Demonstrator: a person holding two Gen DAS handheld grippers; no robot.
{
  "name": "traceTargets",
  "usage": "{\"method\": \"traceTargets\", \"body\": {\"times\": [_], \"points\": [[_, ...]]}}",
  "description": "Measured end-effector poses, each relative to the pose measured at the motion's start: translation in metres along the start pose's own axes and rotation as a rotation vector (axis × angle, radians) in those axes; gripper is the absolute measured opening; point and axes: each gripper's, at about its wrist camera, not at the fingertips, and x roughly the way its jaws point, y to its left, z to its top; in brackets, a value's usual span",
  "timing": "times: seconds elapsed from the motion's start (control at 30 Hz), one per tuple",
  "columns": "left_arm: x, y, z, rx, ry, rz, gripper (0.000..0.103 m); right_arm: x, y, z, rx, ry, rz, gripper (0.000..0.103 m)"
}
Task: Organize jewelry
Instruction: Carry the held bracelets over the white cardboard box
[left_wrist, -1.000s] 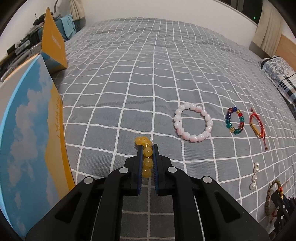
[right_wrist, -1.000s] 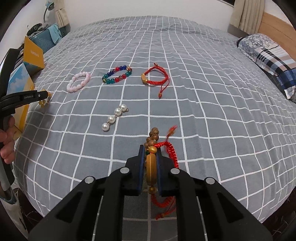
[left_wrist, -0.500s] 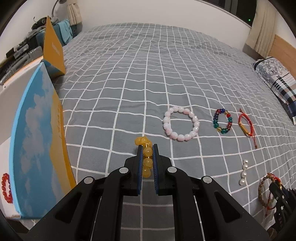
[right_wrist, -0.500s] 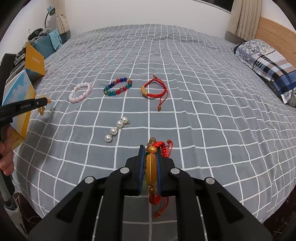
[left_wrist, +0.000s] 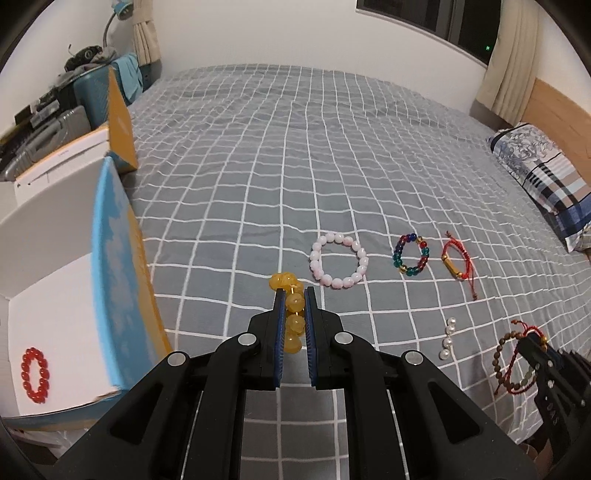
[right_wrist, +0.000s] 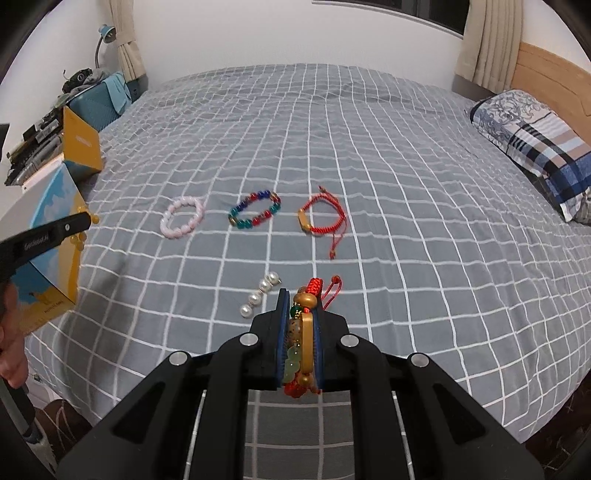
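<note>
My left gripper (left_wrist: 294, 295) is shut on a yellow bead bracelet (left_wrist: 291, 310), held above the bed next to an open white box (left_wrist: 55, 314) with blue and yellow sides. A red bead bracelet (left_wrist: 35, 374) lies in that box. My right gripper (right_wrist: 300, 295) is shut on a brown bead bracelet with red cord (right_wrist: 304, 332), which also shows in the left wrist view (left_wrist: 517, 358). On the grey checked bed lie a pink bracelet (right_wrist: 183, 217), a multicoloured bracelet (right_wrist: 254, 209), a red cord bracelet (right_wrist: 322, 215) and a pearl string (right_wrist: 259, 294).
A plaid pillow (right_wrist: 535, 147) and wooden headboard (right_wrist: 554, 81) are at the right. A cluttered shelf (left_wrist: 44, 114) stands at the far left. The left gripper (right_wrist: 48, 236) shows at the left edge of the right wrist view.
Both grippers have risen and pulled back with their bracelets. The left one has swung left, so the box inside and the red bracelet now show.
</note>
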Motion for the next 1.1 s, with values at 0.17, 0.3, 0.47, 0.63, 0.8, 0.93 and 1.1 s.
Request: {"method": "traceTargets", "body": {"times": [0.17,0.3,0.47,0.63,0.8,0.93,1.1], "points": [[-0.019,0.014,0.005,-0.007,-0.022,0.014,0.009,-0.017,0.015,0.019,-0.029,-0.029,0.002,0.010],[-0.032,0.029,0.009,-0.016,-0.036,0.042,0.009,-0.027,0.032,0.035,-0.052,-0.050,0.015,0.010],[-0.047,0.052,0.017,-0.036,-0.053,0.071,0.009,-0.039,0.057,0.054,-0.082,-0.075,0.029,0.010],[-0.065,0.078,0.022,-0.052,-0.072,0.105,0.009,-0.047,0.090,0.074,-0.120,-0.103,0.047,0.010],[-0.080,0.110,0.022,-0.082,-0.081,0.145,0.009,-0.056,0.133,0.089,-0.166,-0.133,0.084,0.010],[-0.087,0.141,0.018,-0.119,-0.082,0.176,0.009,-0.063,0.170,0.093,-0.201,-0.150,0.128,0.010],[-0.091,0.174,0.011,-0.162,-0.072,0.203,0.009,-0.066,0.220,0.095,-0.257,-0.159,0.175,0.010]]}}
